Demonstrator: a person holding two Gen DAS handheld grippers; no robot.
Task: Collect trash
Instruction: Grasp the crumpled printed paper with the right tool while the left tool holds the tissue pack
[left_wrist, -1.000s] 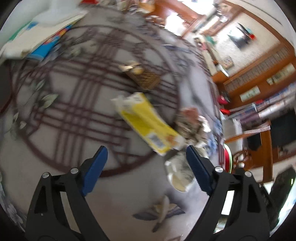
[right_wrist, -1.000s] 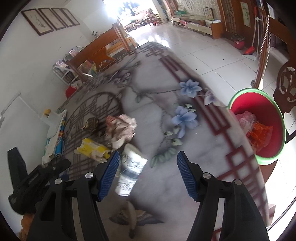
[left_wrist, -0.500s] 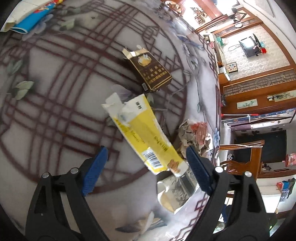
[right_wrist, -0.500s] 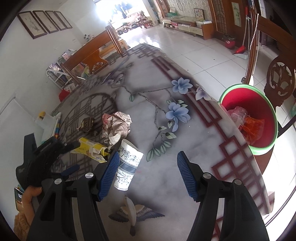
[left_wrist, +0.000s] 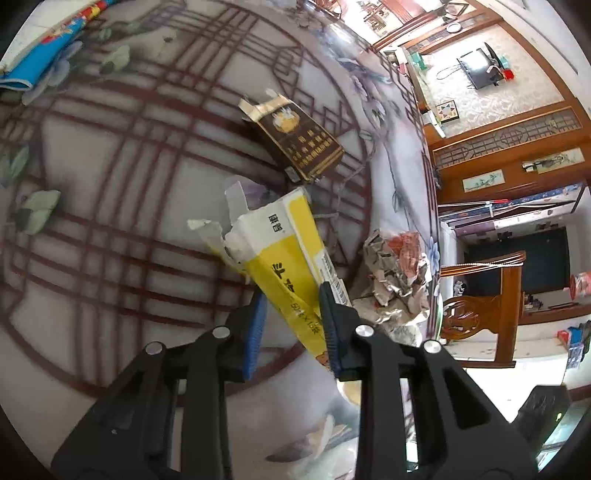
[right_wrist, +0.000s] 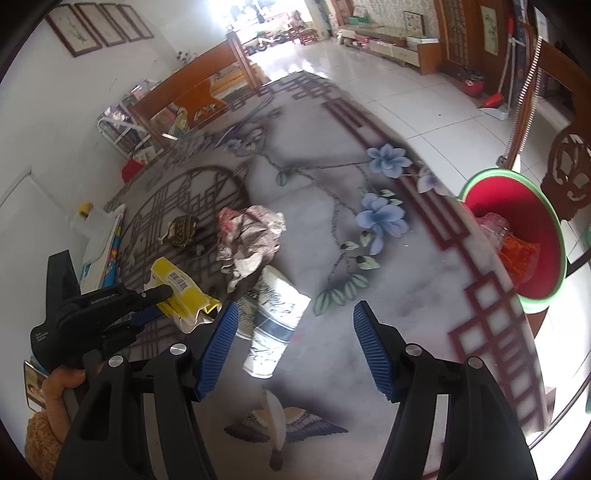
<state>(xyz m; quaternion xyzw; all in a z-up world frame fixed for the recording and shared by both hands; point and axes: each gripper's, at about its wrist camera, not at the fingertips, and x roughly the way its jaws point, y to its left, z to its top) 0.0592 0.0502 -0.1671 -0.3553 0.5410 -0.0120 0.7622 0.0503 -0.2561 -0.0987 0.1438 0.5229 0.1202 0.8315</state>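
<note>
My left claw (left_wrist: 291, 314) has just been closing, and its blue ribbed pads now pinch the lower end of the yellow carton (left_wrist: 284, 254), which a moment ago lay free between wide jaws. I judge the first piece of trash is gripped and ready to lift toward the red bin (right_wrist: 517, 236), which stands off the desk's far edge with some wrappers already inside.

The carton is thin card, flattened, glossy yellow and white, with a torn, ragged top. Beyond it lies a dark brown, gold-printed cigarette pack (left_wrist: 295, 140), open at its flap. Beside the carton sits a crumpled wad of newsprint (left_wrist: 399, 269). The desk (left_wrist: 110, 221) is smooth, marble-grey with maroon lattice lines.

My right claw (right_wrist: 291, 343) hangs half open and empty above a crushed paper cup (right_wrist: 277, 325).
</note>
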